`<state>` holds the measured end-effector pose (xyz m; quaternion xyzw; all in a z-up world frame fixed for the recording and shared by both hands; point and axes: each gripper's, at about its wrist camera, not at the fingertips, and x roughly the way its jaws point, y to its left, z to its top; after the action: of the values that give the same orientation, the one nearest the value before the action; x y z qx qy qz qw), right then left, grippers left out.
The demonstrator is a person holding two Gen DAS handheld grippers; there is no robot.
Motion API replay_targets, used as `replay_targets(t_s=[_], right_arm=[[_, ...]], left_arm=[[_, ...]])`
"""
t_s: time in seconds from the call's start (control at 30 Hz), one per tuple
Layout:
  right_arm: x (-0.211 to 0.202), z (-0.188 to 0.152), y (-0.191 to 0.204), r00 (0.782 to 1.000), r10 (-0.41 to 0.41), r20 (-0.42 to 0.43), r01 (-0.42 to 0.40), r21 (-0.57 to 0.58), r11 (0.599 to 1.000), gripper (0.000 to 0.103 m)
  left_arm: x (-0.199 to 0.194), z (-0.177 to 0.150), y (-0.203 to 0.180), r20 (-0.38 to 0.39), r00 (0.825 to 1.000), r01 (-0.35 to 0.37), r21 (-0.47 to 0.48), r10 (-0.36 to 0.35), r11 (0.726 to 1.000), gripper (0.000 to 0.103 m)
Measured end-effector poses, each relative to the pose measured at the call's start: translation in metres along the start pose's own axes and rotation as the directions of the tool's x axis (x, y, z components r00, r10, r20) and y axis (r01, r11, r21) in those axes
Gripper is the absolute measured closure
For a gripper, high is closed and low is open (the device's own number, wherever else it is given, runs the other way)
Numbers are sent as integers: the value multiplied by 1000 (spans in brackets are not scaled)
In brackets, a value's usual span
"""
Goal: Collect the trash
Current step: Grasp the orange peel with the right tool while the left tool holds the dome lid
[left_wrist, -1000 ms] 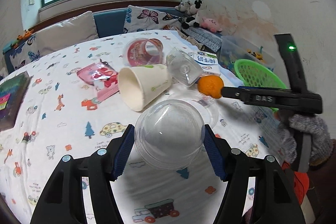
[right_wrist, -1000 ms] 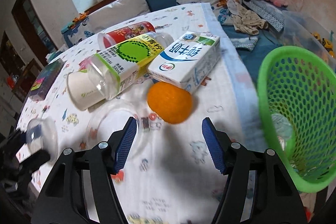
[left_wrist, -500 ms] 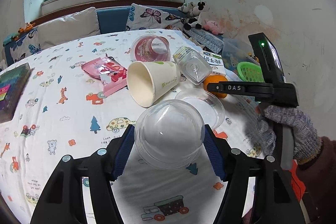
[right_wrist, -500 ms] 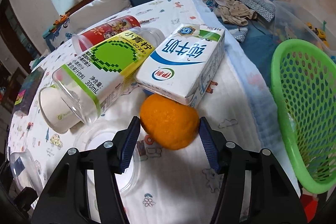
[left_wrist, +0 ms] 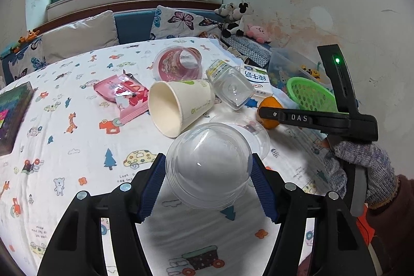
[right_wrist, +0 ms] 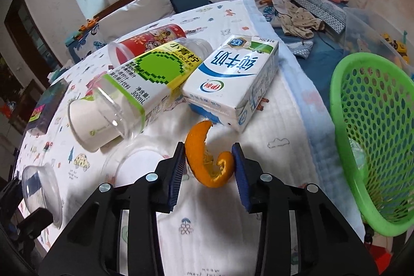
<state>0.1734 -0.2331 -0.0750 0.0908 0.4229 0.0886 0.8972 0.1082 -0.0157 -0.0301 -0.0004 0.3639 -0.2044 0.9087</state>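
Left gripper [left_wrist: 209, 183] black moulded plastic, blue ribbed finger pads [left_wrist: 152, 185], silver screws on each finger, right gripper [right_wrist: 209, 172] identical build, white "DAS" lettering and green indicator light, grey knitted glove [left_wrist: 362, 170], dark brown sleeve [left_wrist: 388, 232] at lower right.

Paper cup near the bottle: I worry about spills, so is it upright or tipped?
Tipped. The paper cup lies on its side on the tablecloth, open mouth sideways, inside bare, nothing spilled.

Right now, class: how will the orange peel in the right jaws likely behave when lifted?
The orange peel is a thin, hollow curl, so probably light. Its curled edges suggest that it may flex or tear if squeezed. The right gripper pinches both sides, so it should lift cleanly.
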Motion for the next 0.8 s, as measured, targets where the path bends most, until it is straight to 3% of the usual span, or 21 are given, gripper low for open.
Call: replay_targets(t_s=[0.27, 0.5, 0.73, 0.8], right_arm=[[-10, -11, -2, 999, 33, -3, -33, -1, 999, 63], [-11, -25, -7, 998, 59, -21, -59, 34, 998, 47], [-16, -33, -2, 997, 68, -21, -68, 21, 997, 47], [-17, -35, 1, 997, 74, -18, -73, 11, 997, 53]], left_arm=[[0, 1, -1, -2, 1000, 2, 7, -2, 1000, 40], [0, 0, -3, -5, 1000, 6, 10, -6, 1000, 40], [1, 0, -2, -6, 1000, 3, 1, -3, 1000, 40], [0, 1, -1, -5, 1000, 1, -1, -1, 1000, 40]])
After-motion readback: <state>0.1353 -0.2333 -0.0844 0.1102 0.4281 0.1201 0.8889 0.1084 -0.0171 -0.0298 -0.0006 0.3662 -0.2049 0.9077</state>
